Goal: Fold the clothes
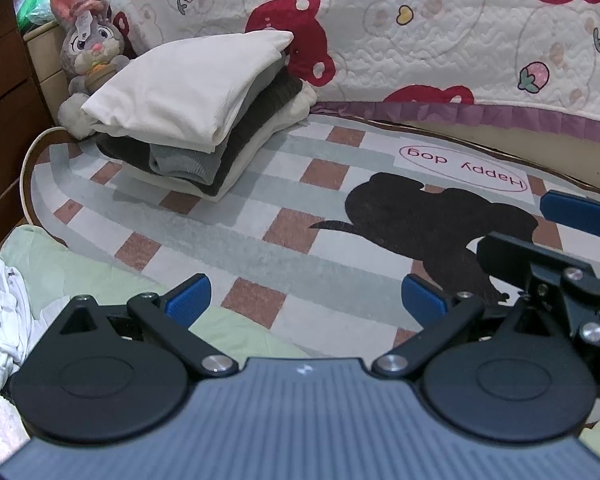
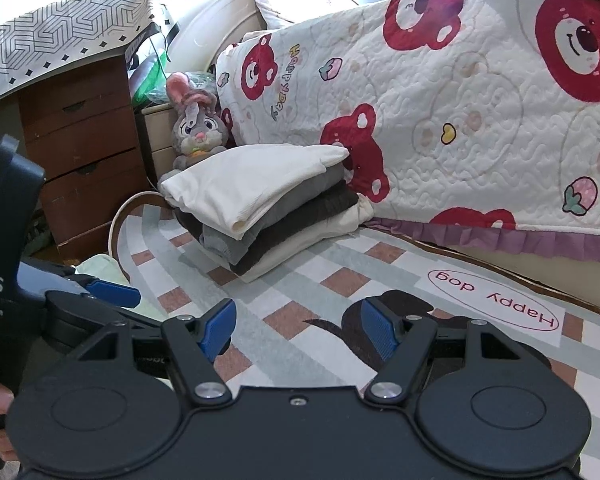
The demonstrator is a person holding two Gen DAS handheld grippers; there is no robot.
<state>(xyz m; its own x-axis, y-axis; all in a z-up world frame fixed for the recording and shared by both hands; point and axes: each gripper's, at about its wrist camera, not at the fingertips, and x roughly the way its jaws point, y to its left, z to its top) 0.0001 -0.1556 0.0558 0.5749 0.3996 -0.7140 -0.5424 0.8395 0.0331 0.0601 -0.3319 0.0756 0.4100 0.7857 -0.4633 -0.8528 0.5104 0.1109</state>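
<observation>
From the left wrist: left gripper gapes empty above the rug. One stack of about five folded pieces sits far left; unfolded clothes wait beside it, so fetching one looks next.

From the right wrist: right gripper also spread, empty, one stack ahead.

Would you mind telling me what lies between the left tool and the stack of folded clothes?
Only bare checked rug; the left wrist view shows nothing between the open left tool and the stack of folded clothes.
</observation>
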